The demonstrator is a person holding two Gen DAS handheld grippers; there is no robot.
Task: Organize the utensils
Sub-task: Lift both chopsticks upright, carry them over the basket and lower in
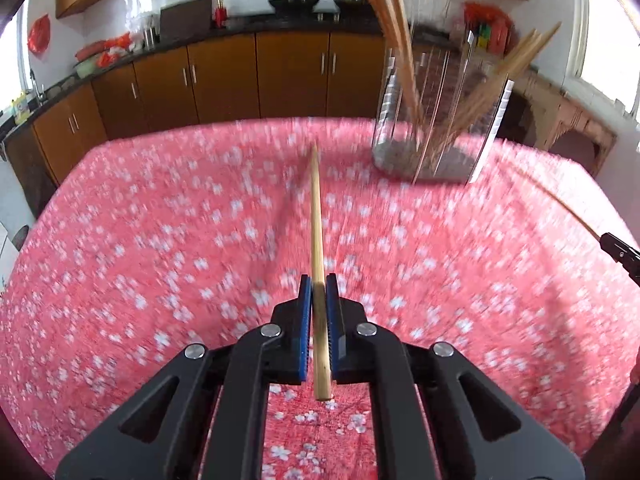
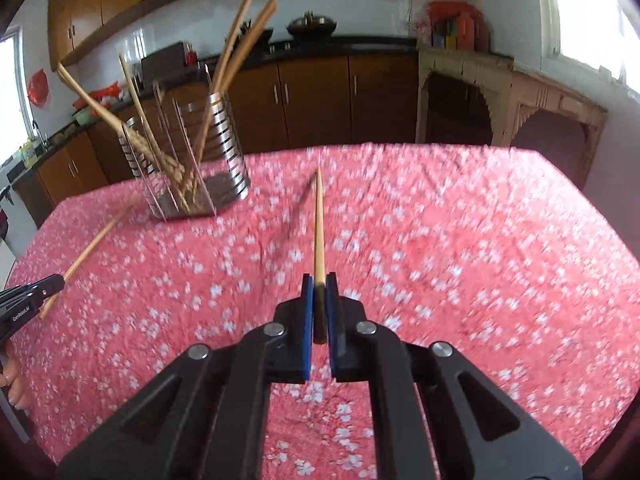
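1. Left tongs (image 1: 319, 286) pinch 1 chopstick (image 1: 317, 216) lengthwise, tip forward for aiming.
2. Right tongs (image 2: 319, 284) pinch another chopstick (image 2: 319, 224) likewise.
3. Slotted metal holder (image 2: 224, 152) stands on the table (image 2: 460, 240), already holding several chopsticks.

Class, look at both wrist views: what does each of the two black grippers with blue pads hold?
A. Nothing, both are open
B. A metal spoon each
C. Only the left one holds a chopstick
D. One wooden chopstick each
D: the left gripper is shut on a wooden chopstick, and the right gripper on another wooden chopstick.
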